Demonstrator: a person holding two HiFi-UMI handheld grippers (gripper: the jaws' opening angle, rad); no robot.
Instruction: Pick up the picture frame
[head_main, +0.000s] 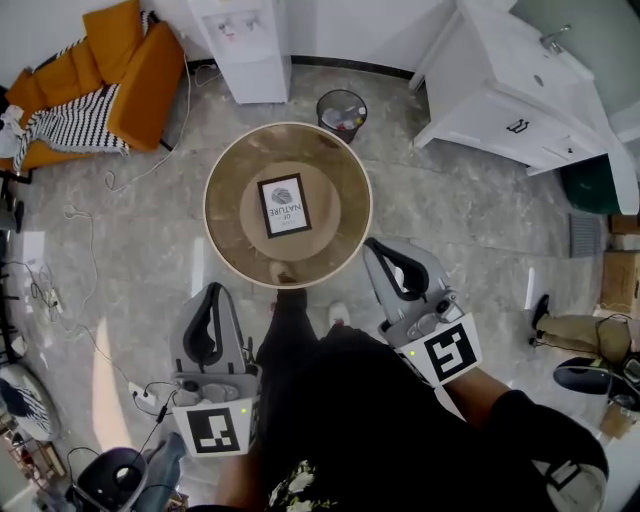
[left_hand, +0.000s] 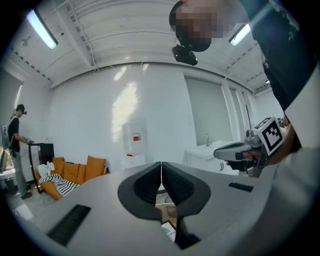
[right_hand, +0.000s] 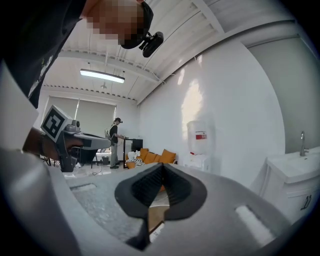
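Listing the item sought: picture frame (head_main: 285, 205), dark-edged with a white print, lying flat at the middle of the round tabletop (head_main: 225, 175)
Long axis: runs away from the person, tipped a little off that line; its short ends face near and far, its long sides face left and right
Left claw (head_main: 213, 292): jaws pressed together with nothing between them, held short of the tabletop's near rim, to the left of the frame's line
Right claw (head_main: 377, 247): jaws likewise together and empty, tip at the near-right rim
Bearing: the frame lies ahead of both claws and between their two lines; neither touches it, and both stand well apart from it
Nearer hand, by judgement: the right, though by a small margin
Requirement for the pick-up, by judgement: jaws must part first, then reach inward over the rim and close across an edge of the frame, a long side being the one each claw faces
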